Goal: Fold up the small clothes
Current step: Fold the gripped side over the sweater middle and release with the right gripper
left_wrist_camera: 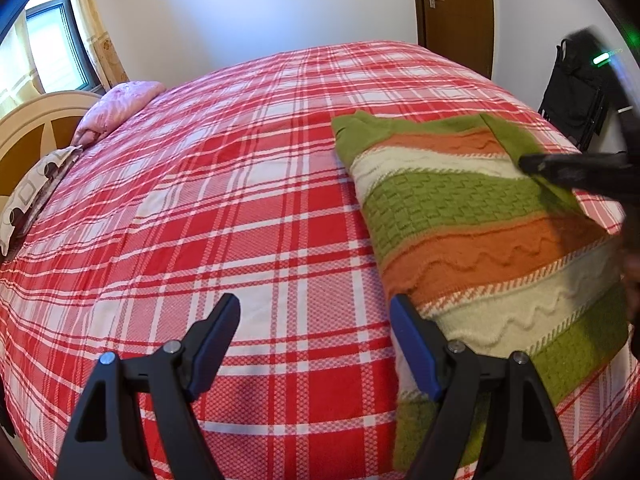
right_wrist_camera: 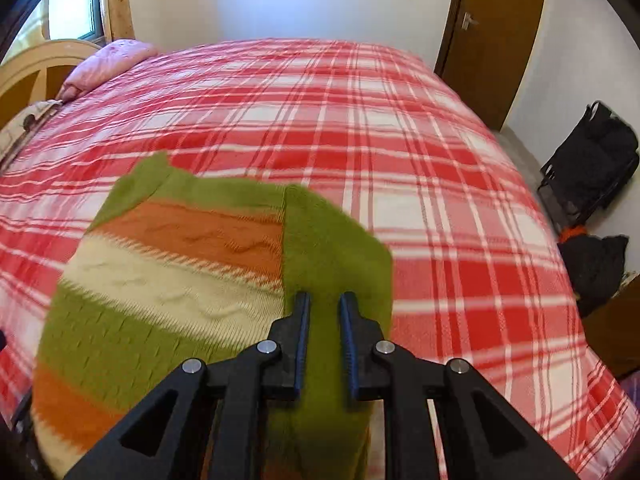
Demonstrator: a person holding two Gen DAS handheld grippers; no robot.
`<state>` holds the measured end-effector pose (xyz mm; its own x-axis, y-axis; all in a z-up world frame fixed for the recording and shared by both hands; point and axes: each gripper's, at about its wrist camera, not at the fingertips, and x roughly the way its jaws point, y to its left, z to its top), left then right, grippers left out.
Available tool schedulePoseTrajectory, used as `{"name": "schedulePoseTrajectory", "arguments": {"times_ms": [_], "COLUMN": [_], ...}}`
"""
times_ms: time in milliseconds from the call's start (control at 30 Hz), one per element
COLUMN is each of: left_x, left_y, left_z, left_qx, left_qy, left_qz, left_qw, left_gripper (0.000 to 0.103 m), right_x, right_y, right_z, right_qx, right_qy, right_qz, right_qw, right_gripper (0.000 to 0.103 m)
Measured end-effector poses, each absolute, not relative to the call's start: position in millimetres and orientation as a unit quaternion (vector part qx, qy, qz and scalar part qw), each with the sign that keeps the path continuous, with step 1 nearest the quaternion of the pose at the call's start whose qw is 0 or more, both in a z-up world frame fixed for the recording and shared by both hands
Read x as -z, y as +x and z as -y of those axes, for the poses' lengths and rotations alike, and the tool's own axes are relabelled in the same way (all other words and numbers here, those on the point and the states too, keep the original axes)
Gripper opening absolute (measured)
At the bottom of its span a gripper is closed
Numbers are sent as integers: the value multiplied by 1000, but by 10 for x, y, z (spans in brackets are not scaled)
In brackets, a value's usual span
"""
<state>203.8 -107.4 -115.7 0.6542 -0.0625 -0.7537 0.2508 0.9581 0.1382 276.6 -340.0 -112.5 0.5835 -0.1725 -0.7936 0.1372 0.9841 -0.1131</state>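
Note:
A small knitted sweater (left_wrist_camera: 472, 232) with green, orange and cream stripes lies on the red plaid bedspread (left_wrist_camera: 240, 200). My left gripper (left_wrist_camera: 316, 308) is open and empty, just above the bed beside the sweater's left edge. In the right wrist view the sweater (right_wrist_camera: 168, 280) lies left of centre. Its green sleeve (right_wrist_camera: 332, 248) runs between my right gripper's (right_wrist_camera: 325, 300) fingers, which stand narrowly apart around it. The right gripper also shows in the left wrist view (left_wrist_camera: 536, 166), over the sleeve at the sweater's right side.
A pink pillow (left_wrist_camera: 116, 108) and a patterned pillow (left_wrist_camera: 36, 192) lie by the headboard (left_wrist_camera: 24, 128) at the left. A brown door (right_wrist_camera: 492, 36) stands behind the bed. A black bag (right_wrist_camera: 592, 160) and dark clothes (right_wrist_camera: 592, 264) lie on the floor right of the bed.

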Motion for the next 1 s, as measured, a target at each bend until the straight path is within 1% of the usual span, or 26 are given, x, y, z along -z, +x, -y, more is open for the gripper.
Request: {"name": "schedulePoseTrajectory", "arguments": {"times_ms": [67, 233, 333, 433, 500, 600, 700, 767, 867, 933, 1000], "left_x": [1175, 1193, 1191, 1196, 1196, 1186, 1172, 1151, 1111, 1082, 1054], "left_y": [2062, 2101, 2115, 2136, 2133, 2113, 2090, 2066, 2021, 1979, 1939], "left_z": [1073, 1087, 1094, 1089, 1088, 1074, 1054, 1048, 1050, 1062, 1074], "left_qx": [86, 89, 87, 88, 85, 83, 82, 82, 81, 83, 85], "left_qy": [111, 102, 101, 96, 98, 103, 104, 103, 105, 105, 110], "left_qz": [-409, -412, -411, -414, -415, -416, -416, -414, -407, -404, -401], "left_qw": [901, 901, 902, 901, 900, 900, 900, 901, 904, 905, 906], "left_gripper": [80, 80, 83, 84, 84, 84, 84, 84, 84, 84, 84], "right_x": [1130, 1202, 1225, 1183, 1052, 766, 669, 719, 973, 1096, 1104], "right_y": [2879, 3200, 3206, 3153, 3022, 2625, 2177, 1932, 1701, 1548, 1449], "right_z": [3374, 3511, 3486, 3529, 3571, 3475, 3303, 3238, 3213, 3205, 3150], "right_qx": [96, 107, 109, 99, 95, 96, 52, 40, 32, 33, 39], "right_qy": [-43, -17, -37, -21, -3, -7, -1, 6, 27, 24, 8], "right_qz": [-449, -456, -445, -437, -418, -355, -350, -356, -395, -386, -370], "right_qw": [887, 883, 888, 894, 903, 930, 935, 934, 918, 921, 928], "right_gripper": [16, 16, 16, 16, 16, 16, 16, 16, 16, 16, 16]}}
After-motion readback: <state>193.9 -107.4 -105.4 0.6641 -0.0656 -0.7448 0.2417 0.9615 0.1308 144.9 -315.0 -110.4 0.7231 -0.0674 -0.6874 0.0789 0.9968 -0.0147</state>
